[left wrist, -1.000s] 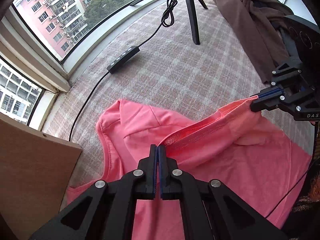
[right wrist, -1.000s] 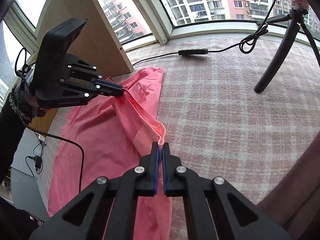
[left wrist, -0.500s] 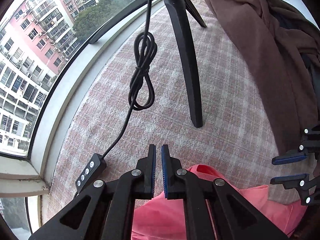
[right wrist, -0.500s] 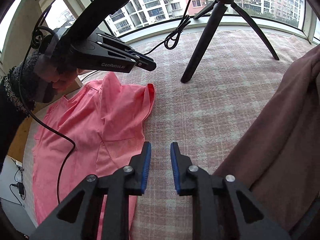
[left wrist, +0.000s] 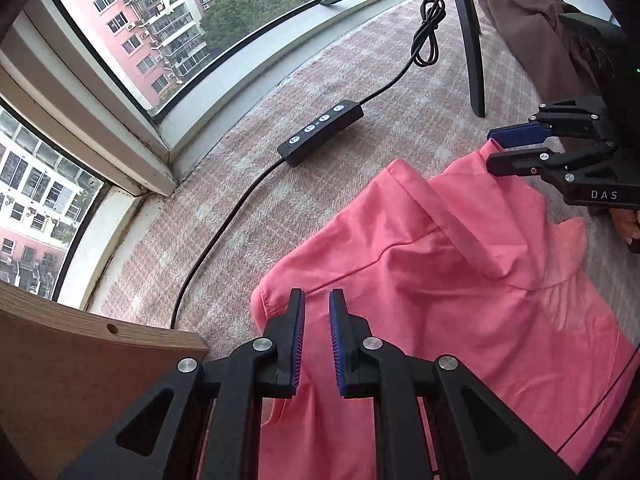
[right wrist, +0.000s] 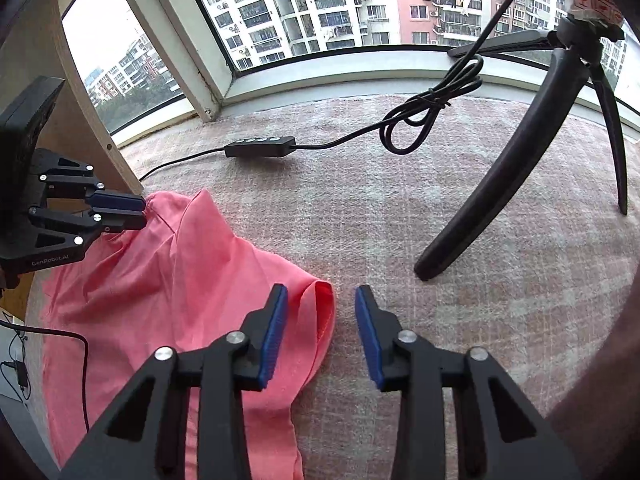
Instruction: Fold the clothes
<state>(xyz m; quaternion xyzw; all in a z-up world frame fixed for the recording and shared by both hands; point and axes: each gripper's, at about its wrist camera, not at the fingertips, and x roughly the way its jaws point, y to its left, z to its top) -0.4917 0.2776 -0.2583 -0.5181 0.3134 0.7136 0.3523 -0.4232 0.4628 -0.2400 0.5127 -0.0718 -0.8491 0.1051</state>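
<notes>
A pale checked woven cover [right wrist: 400, 220] spans the whole work surface beneath a curved window of metal-framed panes [left wrist: 180, 40] that looks onto apartment blocks. On the cover lies the task's thing, a salmon-pink cotton garment [left wrist: 460, 280]. It sits near the window corner and is doubled over itself, with a stitched seam and a folded band crossing its upper layer. A crumpled brown fabric garment [left wrist: 532, 28] waits at the far edge of the cover, well apart from the pink one, and a flat brown wooden board [left wrist: 80, 380] stands at the opposite side. A black plastic tripod [right wrist: 520, 160] rests on the cover between them, and a black cable with a slim four-button inline control [left wrist: 322, 132] runs along the sill. A second ago both tongs were clenched on the ribbed edge of the pink garment and held it taut and raised between them. Now that edge lies flat on the cloth. The left gripper [left wrist: 316, 296] is opening, its blue pads a narrow gap apart above one corner of the fold and pressing nothing. The right gripper [right wrist: 321, 289] stands released, its jaws wide on either side of the rounded fold edge without touching it. This suggests that one fold has been laid and let go. The next fold probably calls for fresh grips, and the brown garment is still unfolded.
</notes>
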